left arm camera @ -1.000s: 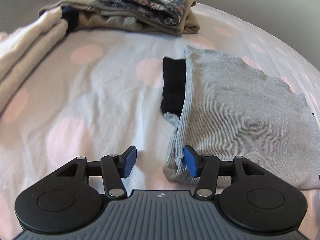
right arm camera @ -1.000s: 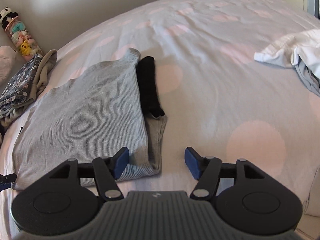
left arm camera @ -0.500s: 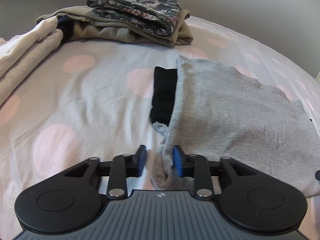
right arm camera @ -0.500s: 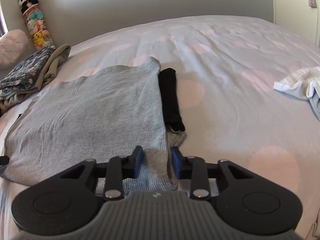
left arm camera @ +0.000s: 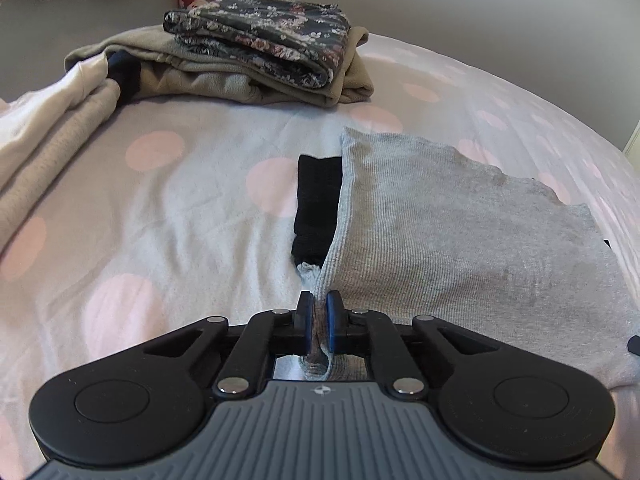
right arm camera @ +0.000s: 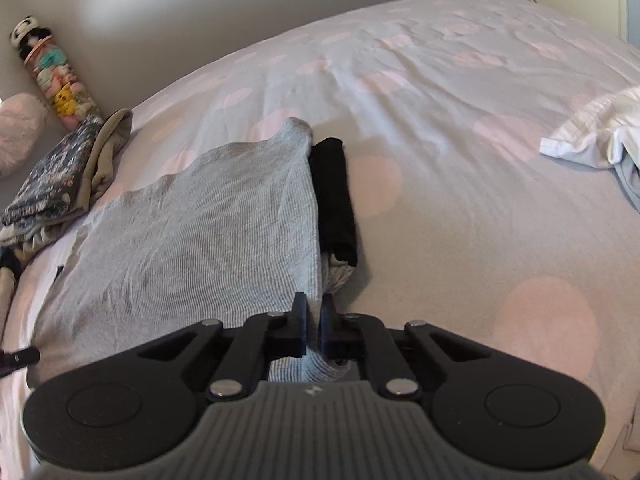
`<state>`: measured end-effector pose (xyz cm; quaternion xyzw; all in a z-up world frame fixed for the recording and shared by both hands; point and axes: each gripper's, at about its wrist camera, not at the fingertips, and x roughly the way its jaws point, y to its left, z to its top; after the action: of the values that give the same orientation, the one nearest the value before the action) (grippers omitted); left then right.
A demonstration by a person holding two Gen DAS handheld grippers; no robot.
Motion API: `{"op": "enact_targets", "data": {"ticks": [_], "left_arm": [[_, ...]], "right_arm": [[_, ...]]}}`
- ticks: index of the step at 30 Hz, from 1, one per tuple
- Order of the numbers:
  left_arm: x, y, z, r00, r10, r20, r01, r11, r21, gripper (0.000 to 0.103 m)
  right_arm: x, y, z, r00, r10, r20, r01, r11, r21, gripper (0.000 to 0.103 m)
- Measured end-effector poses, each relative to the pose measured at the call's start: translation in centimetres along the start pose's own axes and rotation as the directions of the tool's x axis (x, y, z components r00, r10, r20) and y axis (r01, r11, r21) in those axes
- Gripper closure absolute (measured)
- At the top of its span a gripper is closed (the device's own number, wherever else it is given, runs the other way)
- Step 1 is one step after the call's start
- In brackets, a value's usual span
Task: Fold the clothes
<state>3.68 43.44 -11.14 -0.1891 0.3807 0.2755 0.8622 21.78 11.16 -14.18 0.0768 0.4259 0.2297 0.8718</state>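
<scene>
Gripping opposite corners of the grey ribbed top, both the left gripper and right gripper have fingers clamped on its near edge. It lies mid-frame on the dotted bed. Next, likely lifting both corners together, evenly.

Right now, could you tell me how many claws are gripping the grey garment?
2: the left claw and the right claw each pinch the grey garment at separate near corners.
</scene>
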Motion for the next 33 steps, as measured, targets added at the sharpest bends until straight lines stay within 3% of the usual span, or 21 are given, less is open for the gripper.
{"op": "enact_targets", "data": {"ticks": [12, 25, 33], "left_arm": [[-5.3, 0.2, 0.3, 0.998, 0.008, -0.057, -0.006, 0.999, 0.043, 0.098], [-12.7, 1.1, -4.7, 0.994, -0.003, -0.107, 0.017, 0.992, 0.127, 0.098], [-12.2, 1.4, -7.1, 0.984, 0.028, -0.174, 0.003, 0.985, 0.175, 0.098]], "right_arm": [[-5.4, 1.4, 0.6, 0.998, -0.024, -0.055, 0.024, 1.0, -0.004, 0.097], [-13.2, -0.8, -4.5, 0.991, -0.022, -0.129, 0.024, 1.0, 0.019, 0.097], [-13.2, -1.6, -7.7, 0.98, -0.042, -0.192, 0.046, 0.999, 0.017, 0.097]]}}
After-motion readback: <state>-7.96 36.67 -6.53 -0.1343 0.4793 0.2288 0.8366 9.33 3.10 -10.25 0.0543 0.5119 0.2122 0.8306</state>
